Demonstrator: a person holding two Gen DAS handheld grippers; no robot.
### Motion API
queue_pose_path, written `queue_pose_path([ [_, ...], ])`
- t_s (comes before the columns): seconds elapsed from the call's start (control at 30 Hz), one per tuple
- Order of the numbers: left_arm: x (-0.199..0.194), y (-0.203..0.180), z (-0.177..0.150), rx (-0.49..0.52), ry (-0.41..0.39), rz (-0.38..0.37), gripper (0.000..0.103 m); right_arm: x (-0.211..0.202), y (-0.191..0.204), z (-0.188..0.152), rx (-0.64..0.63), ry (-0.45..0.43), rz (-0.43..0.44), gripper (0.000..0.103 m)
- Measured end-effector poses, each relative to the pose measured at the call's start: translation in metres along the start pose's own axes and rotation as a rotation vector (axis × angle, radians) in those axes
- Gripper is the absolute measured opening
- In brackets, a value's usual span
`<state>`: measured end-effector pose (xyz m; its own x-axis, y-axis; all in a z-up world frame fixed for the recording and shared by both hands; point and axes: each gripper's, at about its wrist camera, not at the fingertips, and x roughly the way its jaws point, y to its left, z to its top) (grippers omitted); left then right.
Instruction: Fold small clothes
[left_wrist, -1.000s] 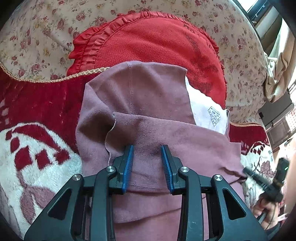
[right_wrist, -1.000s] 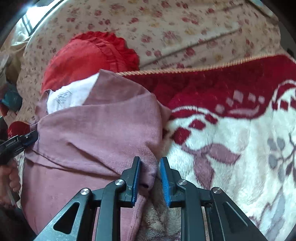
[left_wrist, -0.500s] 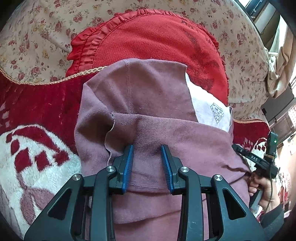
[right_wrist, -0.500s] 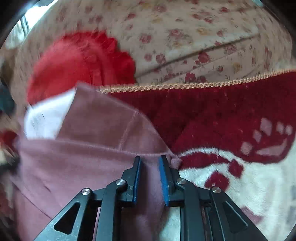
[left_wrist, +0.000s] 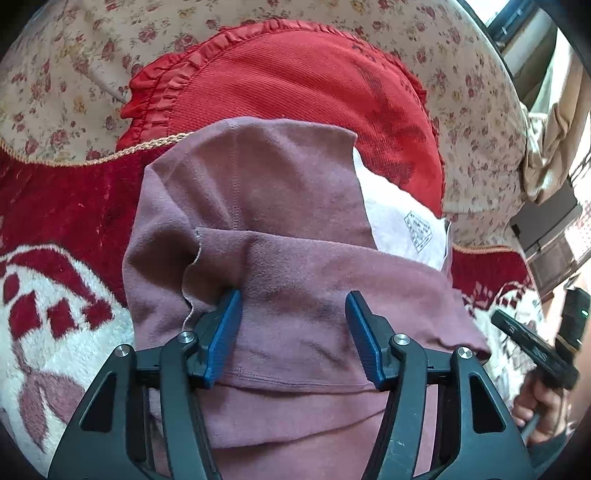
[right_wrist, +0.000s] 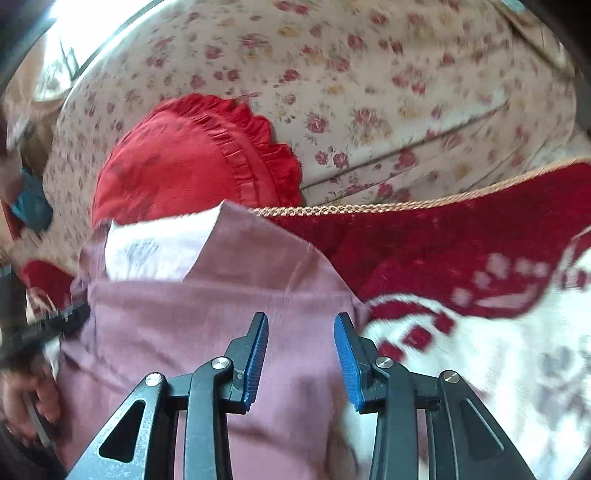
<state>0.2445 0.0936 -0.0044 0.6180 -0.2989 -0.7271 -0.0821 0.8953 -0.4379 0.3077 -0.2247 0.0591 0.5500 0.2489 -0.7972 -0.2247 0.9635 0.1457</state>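
A mauve garment (left_wrist: 295, 221) lies folded on the red and white blanket (left_wrist: 55, 314), its white inner lining with a printed label (left_wrist: 402, 221) showing at the far right. My left gripper (left_wrist: 293, 325) is over the near fold with its jaws opening; the cloth lies between the blue pads, which do not press on it. In the right wrist view the garment (right_wrist: 221, 302) fills the lower left. My right gripper (right_wrist: 301, 350) hovers over the garment's right part, its jaws opening, with cloth below them and not pinched. The picture there is blurred.
A red frilled cushion (left_wrist: 295, 81) leans on the floral sofa back (left_wrist: 55, 74) just behind the garment. The blanket's braided edge (right_wrist: 369, 210) runs along the sofa back. A person's hand (left_wrist: 539, 406) holds the other gripper at the right edge. Furniture stands at the far right.
Both grippers' jaws have spread apart and let go of the mauve fold. The right gripper has shifted from the garment's right edge to over the cloth. The left one has stayed put.
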Motion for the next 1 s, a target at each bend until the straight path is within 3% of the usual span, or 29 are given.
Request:
queue_pose_path([
  [0.1, 0.001, -0.002, -0.001, 0.021, -0.002, 0.008, 0.059, 0.007, 0.019, -0.019, -0.091, 0.081, -0.013, 0.036],
  [0.17, 0.001, -0.002, -0.002, 0.028, -0.009, 0.012, 0.059, 0.026, 0.016, -0.037, -0.126, 0.176, -0.066, 0.036],
  [0.3, -0.005, -0.006, -0.006, 0.059, -0.033, 0.020, 0.059, 0.021, 0.009, -0.040, -0.085, 0.152, -0.064, 0.036],
  [0.5, -0.040, -0.024, -0.032, 0.139, -0.069, 0.060, 0.059, -0.017, 0.036, -0.037, -0.087, -0.002, -0.056, 0.036],
  [0.57, -0.032, -0.023, -0.040, 0.150, -0.033, 0.114, 0.059, -0.009, 0.042, -0.040, -0.099, 0.023, -0.066, 0.036],
  [0.67, -0.011, -0.015, -0.044, 0.122, 0.039, 0.137, 0.059, 0.032, 0.041, -0.048, -0.119, 0.153, -0.080, 0.037],
  [0.7, -0.009, -0.020, -0.045, 0.144, 0.029, 0.162, 0.059, 0.030, 0.046, -0.051, -0.154, 0.106, -0.093, 0.038],
  [0.77, -0.007, -0.026, -0.047, 0.168, 0.029, 0.195, 0.060, 0.030, 0.056, -0.055, -0.214, 0.090, -0.132, 0.040],
  [1.0, -0.002, -0.031, -0.048, 0.174, 0.027, 0.204, 0.070, 0.028, 0.054, -0.061, -0.203, 0.058, -0.137, 0.042],
])
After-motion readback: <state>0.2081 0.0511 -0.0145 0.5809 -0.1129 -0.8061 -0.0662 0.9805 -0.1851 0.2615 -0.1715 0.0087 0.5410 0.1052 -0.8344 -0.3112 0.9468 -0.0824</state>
